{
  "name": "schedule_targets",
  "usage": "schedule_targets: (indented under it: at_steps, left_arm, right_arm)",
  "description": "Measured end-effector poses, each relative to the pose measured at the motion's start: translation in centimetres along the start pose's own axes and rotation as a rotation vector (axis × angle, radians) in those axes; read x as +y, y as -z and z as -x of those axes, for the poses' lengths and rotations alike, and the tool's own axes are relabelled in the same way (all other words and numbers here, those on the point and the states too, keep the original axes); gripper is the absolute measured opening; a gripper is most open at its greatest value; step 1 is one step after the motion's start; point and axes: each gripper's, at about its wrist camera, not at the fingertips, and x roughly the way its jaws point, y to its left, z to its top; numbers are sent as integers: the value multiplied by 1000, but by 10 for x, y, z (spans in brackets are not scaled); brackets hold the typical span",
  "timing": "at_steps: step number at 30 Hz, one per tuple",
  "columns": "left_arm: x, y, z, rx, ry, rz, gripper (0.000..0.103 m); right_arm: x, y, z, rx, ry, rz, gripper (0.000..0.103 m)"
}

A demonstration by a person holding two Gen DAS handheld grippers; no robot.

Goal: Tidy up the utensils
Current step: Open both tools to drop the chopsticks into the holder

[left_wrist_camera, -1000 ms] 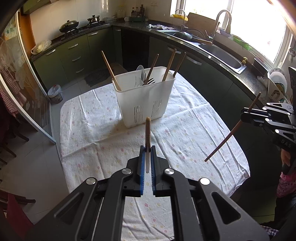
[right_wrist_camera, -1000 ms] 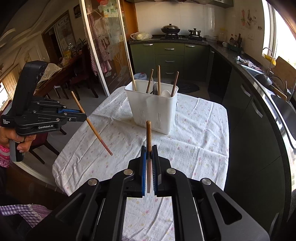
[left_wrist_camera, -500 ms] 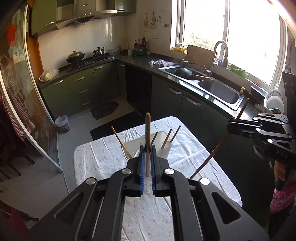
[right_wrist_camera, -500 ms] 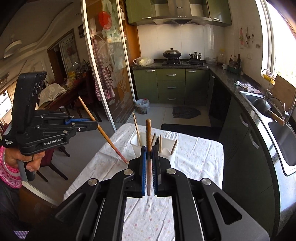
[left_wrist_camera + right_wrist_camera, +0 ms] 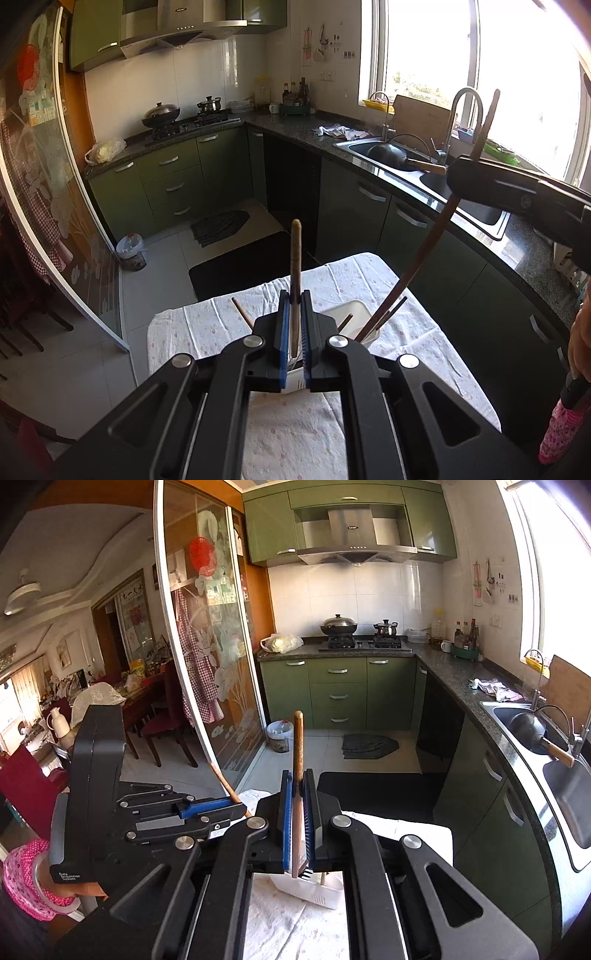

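One legible label — "Data Acquisition System" on the left tongs point(image 5: 236, 806).

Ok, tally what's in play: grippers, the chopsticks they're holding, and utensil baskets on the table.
Grippers: 2 (left gripper, right gripper)
Held chopsticks: 2 (left chopstick, right chopstick)
White utensil basket: 1
Total: 5

Upright chopsticks point(image 5: 384, 317) crowd the white utensil holder point(image 5: 356, 314); the tablecloth point(image 5: 207, 325) around it lies free
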Motion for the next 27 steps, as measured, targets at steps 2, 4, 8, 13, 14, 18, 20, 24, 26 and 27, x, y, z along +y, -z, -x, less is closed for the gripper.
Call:
schedule_targets:
  at_steps: [2,4,8,13,14,18,20,24,26,27]
  left_arm:
    - [1,5,-13,24,5,-2,6]
    - [1,11,-25,47,8,-5,6]
    - [5,20,-46,88,15,-7,6]
    - [7,31,-66,128,23,0,6]
    - [7,33,-69,135,25,3,6]
    - [7,44,-80,159,31,7,6]
    - [6,48,-85,166,32,12,6]
    - [8,59,-90,174,31,27,7]
    - [9,63,-90,167,37,32,18]
    - [9,64,-88,156,35,37,30]
  right_arm:
    - [-1,4,-16,21,21,11,6]
    - [-3,8,-30,39,39,17,6]
    - [-5,24,-51,71,62,32,6]
    - [-8,51,-73,115,72,44,6]
    - [-9,55,-77,125,73,45,6]
    - [-11,76,-96,159,89,48,7]
    - [-14,86,-108,179,97,50,7]
    - [-15,103,-119,197,106,51,11]
    - [-15,108,-117,183,116,48,29]
    - [-15,110,-113,170,120,47,33]
